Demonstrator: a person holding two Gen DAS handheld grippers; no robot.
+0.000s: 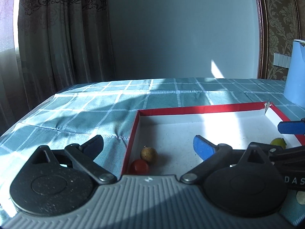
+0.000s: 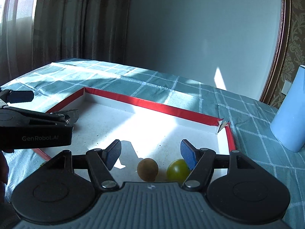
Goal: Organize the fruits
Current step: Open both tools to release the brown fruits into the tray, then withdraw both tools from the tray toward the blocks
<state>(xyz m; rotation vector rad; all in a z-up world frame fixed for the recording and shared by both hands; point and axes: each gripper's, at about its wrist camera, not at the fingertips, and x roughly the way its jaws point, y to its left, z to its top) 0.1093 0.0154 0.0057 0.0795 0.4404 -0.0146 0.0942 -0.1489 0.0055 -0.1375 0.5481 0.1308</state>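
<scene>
A shallow red-rimmed box (image 1: 200, 109) (image 2: 152, 103) with a white floor lies on the checked cloth. In the left wrist view a red tomato-like fruit (image 1: 139, 166) and a tan round fruit (image 1: 148, 153) sit in its near left corner, below my open left gripper (image 1: 148, 145). A yellow-green fruit (image 1: 278, 142) lies at the right. In the right wrist view a brown round fruit (image 2: 147, 169) and a green grape-like fruit (image 2: 177, 169) lie between the fingers of my open right gripper (image 2: 150, 152); the grape touches the right finger (image 2: 187, 155). The left gripper (image 2: 38, 114) shows at the left.
A light blue container (image 2: 289, 126) (image 1: 294, 80) stands on the cloth right of the box. The teal checked tablecloth (image 1: 95, 110) covers the table, whose left edge drops off near the curtains (image 1: 57, 38). A grey wall lies behind.
</scene>
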